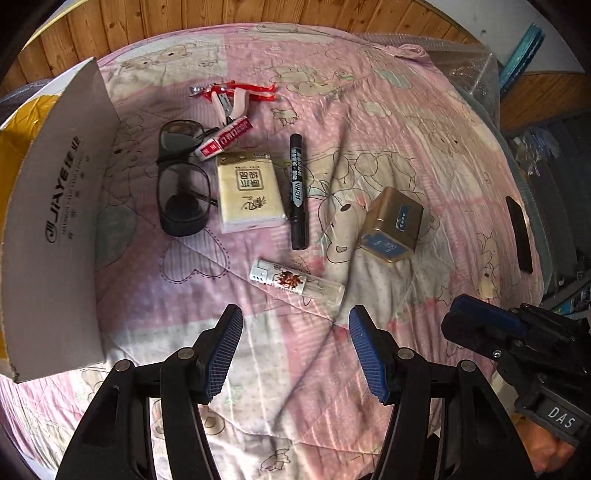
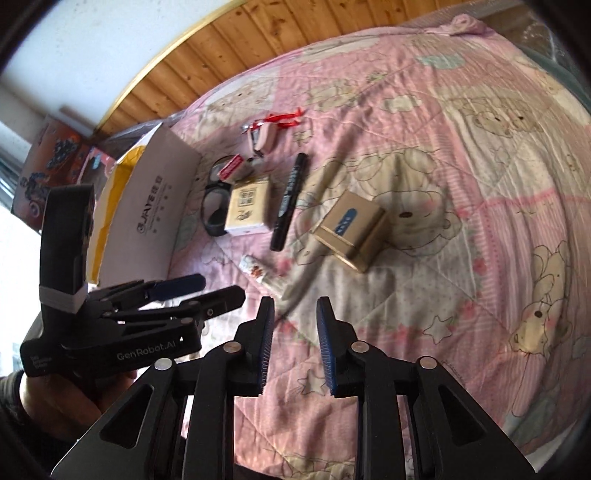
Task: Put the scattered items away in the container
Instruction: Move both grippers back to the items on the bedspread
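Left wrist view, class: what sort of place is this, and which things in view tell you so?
Most likely a bedroom at home. The items lie on a soft pink cartoon-print quilt, wood panelling lines the wall behind, and everyday things such as glasses and a tissue pack are scattered on it.

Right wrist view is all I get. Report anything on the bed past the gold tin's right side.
Observer: A flat black bar lies near the right edge of the quilt, well apart from the gold tin.
Operator: Give me the left hand-held gripper's state.
Observer: The left hand-held gripper is open and empty, and the lighter lies just ahead of it.
Operator: Describe the glasses.
Observer: The glasses show both dark lenses and lie beside the tissue pack.
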A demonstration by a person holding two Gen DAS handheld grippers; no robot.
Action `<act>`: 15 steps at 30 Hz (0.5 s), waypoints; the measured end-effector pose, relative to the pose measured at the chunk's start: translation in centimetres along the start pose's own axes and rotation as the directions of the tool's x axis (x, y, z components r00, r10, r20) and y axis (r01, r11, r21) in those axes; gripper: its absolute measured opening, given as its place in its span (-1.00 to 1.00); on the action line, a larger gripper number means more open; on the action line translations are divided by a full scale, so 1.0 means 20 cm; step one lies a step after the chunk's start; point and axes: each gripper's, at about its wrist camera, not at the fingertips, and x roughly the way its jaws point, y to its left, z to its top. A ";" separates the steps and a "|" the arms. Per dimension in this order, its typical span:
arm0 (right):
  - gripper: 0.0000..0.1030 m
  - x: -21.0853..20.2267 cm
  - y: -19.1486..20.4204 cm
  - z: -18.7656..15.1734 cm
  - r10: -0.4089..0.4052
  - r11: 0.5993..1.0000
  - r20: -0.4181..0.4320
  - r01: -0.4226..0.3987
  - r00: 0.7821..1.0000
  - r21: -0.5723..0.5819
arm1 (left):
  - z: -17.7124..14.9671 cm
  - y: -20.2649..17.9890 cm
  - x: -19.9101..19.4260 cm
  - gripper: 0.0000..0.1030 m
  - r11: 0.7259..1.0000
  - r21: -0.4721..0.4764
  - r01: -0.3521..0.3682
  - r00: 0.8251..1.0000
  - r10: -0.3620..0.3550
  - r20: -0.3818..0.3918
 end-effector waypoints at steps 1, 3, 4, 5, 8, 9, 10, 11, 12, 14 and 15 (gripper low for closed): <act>-0.25 0.01 -0.02 0.02 -0.013 1.000 0.002 0.013 1.000 0.004 | 0.01 -0.01 0.03 0.19 1.000 -0.016 0.006 1.000 -0.006 -0.013; -0.22 0.04 -0.03 0.07 -0.059 0.998 0.003 0.059 0.998 -0.020 | 0.03 0.00 0.10 0.19 0.998 -0.057 0.021 0.999 -0.023 -0.034; -0.17 0.06 -0.03 0.10 -0.076 0.996 0.001 0.076 0.997 -0.047 | 0.03 0.01 0.12 0.19 0.996 -0.087 0.022 0.999 -0.026 -0.045; -0.15 0.08 -0.04 0.13 -0.086 0.993 -0.009 0.085 0.996 -0.083 | 0.04 0.02 0.15 0.19 0.992 -0.121 0.027 0.998 -0.033 -0.055; -0.08 0.14 -0.05 0.21 -0.130 0.967 -0.043 0.117 0.991 -0.227 | 0.06 0.07 0.22 0.19 0.972 -0.234 0.033 0.995 -0.053 -0.079; -0.06 0.16 -0.06 0.24 -0.136 0.954 -0.058 0.115 0.989 -0.278 | 0.07 0.09 0.25 0.19 0.962 -0.269 0.034 0.994 -0.059 -0.087; -0.04 0.18 -0.06 0.26 -0.143 0.939 -0.074 0.112 0.987 -0.326 | 0.07 0.10 0.27 0.19 0.953 -0.300 0.031 0.994 -0.062 -0.095; -0.03 0.20 -0.06 0.27 -0.153 0.919 -0.087 0.109 0.984 -0.379 | 0.08 0.12 0.29 0.19 0.945 -0.326 0.022 0.993 -0.059 -0.104; -0.03 0.22 -0.06 0.29 -0.160 0.896 -0.098 0.103 0.982 -0.432 | 0.08 0.12 0.31 0.19 0.937 -0.348 0.016 0.992 -0.058 -0.111; -0.03 0.26 -0.04 0.31 -0.157 0.852 -0.114 0.076 0.981 -0.518 | 0.10 0.12 0.34 0.29 0.928 -0.373 0.013 0.993 -0.057 -0.108; -0.03 0.27 -0.03 0.32 -0.147 0.833 -0.126 0.054 0.981 -0.551 | 0.11 0.11 0.34 0.35 0.928 -0.373 0.009 0.993 -0.051 -0.103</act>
